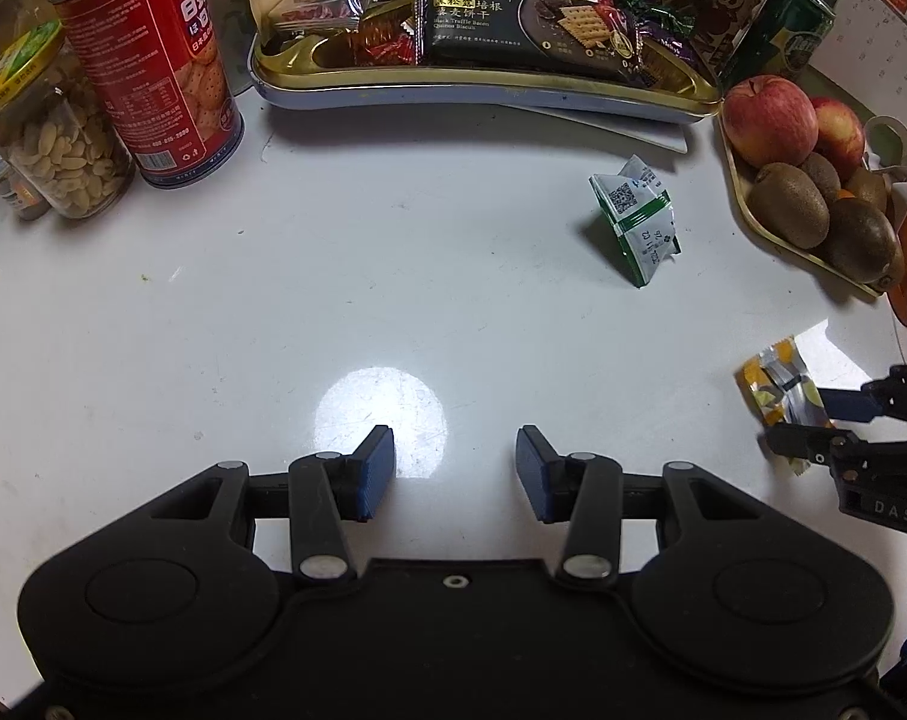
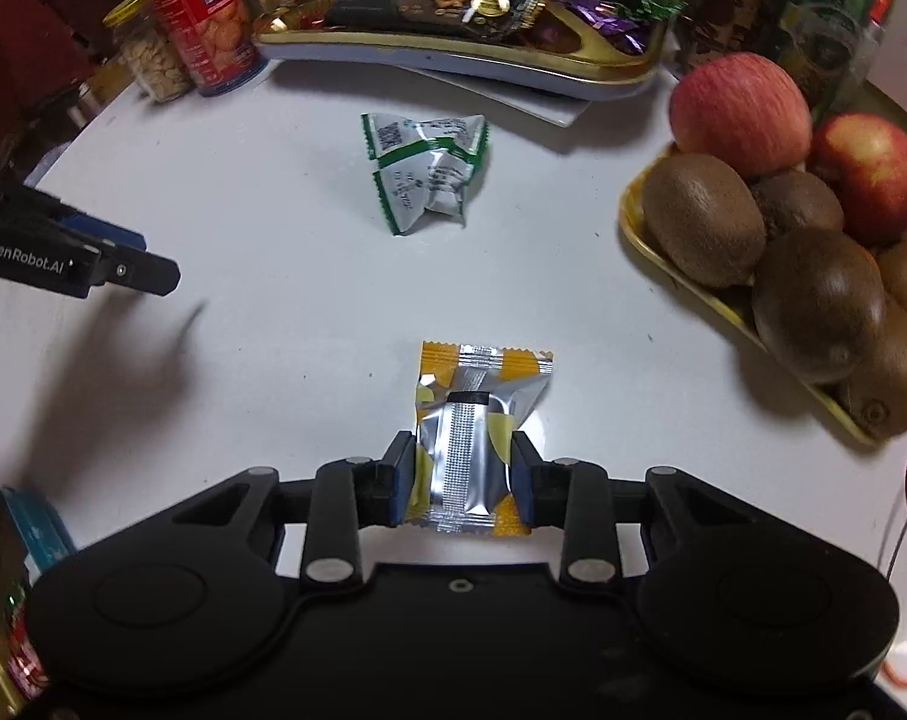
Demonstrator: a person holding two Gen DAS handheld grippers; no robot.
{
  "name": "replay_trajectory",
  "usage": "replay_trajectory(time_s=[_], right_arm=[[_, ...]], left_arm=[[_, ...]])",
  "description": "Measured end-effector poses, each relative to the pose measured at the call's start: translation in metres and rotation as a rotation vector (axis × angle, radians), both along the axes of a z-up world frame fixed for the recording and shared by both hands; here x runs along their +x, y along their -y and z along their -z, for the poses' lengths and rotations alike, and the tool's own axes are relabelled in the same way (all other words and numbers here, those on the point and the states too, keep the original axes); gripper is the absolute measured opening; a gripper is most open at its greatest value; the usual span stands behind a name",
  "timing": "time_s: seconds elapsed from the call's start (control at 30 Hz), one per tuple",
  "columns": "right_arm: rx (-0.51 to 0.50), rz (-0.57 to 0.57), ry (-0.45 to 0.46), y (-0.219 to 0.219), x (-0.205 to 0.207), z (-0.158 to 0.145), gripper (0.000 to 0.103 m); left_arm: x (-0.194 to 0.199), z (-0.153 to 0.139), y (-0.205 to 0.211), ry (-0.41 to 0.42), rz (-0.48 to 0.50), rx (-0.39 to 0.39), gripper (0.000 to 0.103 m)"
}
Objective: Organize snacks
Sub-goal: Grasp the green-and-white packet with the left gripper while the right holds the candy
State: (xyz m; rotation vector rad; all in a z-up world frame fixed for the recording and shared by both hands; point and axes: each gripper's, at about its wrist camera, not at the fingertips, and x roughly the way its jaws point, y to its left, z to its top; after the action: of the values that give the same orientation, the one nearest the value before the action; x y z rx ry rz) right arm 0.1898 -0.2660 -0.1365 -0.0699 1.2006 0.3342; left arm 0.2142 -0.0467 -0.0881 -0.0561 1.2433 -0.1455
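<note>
My right gripper (image 2: 462, 477) is shut on a yellow and silver snack packet (image 2: 474, 414) low over the white table; the packet also shows at the right edge of the left wrist view (image 1: 777, 387) between the right gripper's fingers (image 1: 843, 402). A green and white snack packet (image 1: 639, 216) lies crumpled on the table beyond it, also in the right wrist view (image 2: 429, 168). A gold-rimmed tin tray (image 1: 483, 87) heaped with snacks stands at the back (image 2: 591, 69). My left gripper (image 1: 453, 471) is open and empty over bare table; its finger shows in the right wrist view (image 2: 135, 273).
A red biscuit can (image 1: 147, 60) and a jar of peanuts (image 1: 51, 132) stand at the back left. A yellow tray of apples and kiwis (image 2: 681, 276) sits at the right, also in the left wrist view (image 1: 813, 192). A desk calendar (image 1: 891, 6) stands far right.
</note>
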Motion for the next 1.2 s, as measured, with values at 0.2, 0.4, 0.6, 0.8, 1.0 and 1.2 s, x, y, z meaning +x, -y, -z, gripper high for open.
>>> replay_trajectory(time_s=[0.2, 0.4, 0.6, 0.8, 1.0, 1.2], right_arm=[[0.035, 0.304, -0.046, 0.016, -0.046, -0.024, 0.035], [0.089, 0.439, 0.018, 0.018, -0.093, -0.046, 0.035], [0.129, 0.511, 0.008, 0.031, -0.103, -0.041, 0.035], [0.203, 0.557, 0.025, 0.041, -0.091, -0.037, 0.035], [0.196, 0.536, 0.014, 0.036, -0.086, -0.033, 0.035], [0.194, 0.523, 0.021, 0.034, -0.084, -0.034, 0.036]], left_arm=[[0.003, -0.001, -0.003, -0.015, 0.032, -0.07, 0.053], [0.042, -0.01, 0.024, 0.114, 0.164, -0.067, 0.075], [0.086, -0.013, 0.063, 0.089, 0.275, 0.031, 0.076], [0.109, 0.003, 0.082, 0.028, 0.211, 0.034, 0.075], [0.117, 0.011, 0.109, 0.039, 0.249, 0.068, 0.075], [0.122, 0.003, 0.121, 0.062, 0.239, 0.016, 0.075]])
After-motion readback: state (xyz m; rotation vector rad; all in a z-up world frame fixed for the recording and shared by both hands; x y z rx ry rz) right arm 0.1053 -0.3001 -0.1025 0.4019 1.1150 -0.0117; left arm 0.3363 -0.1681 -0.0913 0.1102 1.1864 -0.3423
